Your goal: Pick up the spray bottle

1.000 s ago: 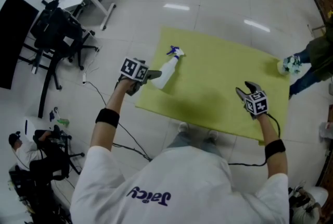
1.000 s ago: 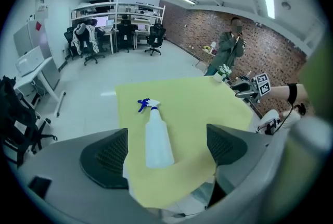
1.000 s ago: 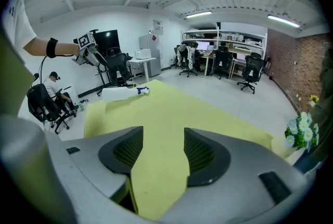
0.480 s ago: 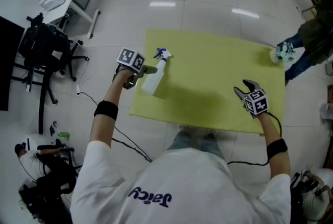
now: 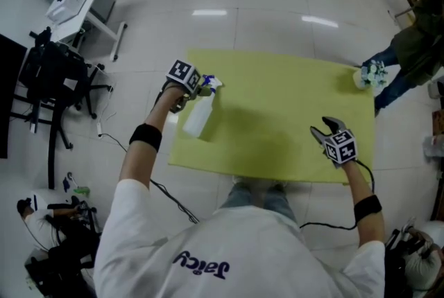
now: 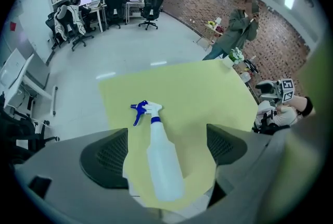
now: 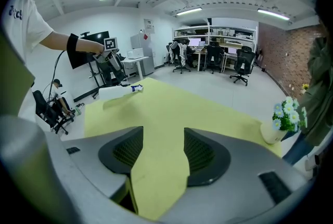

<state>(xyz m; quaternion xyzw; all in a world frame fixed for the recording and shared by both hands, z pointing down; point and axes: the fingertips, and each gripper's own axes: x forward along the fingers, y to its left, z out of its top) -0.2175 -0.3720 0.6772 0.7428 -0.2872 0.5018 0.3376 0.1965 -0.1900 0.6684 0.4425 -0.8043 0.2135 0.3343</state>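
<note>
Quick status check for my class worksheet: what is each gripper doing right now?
Left gripper: open, bottle lying between its jaws, not gripped.
Right gripper: open, empty, over the mat.

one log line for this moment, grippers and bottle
phase: pre-grasp | left gripper: open, fingers either side of spray bottle | bottle: lying on yellow mat | right gripper: open, empty
</note>
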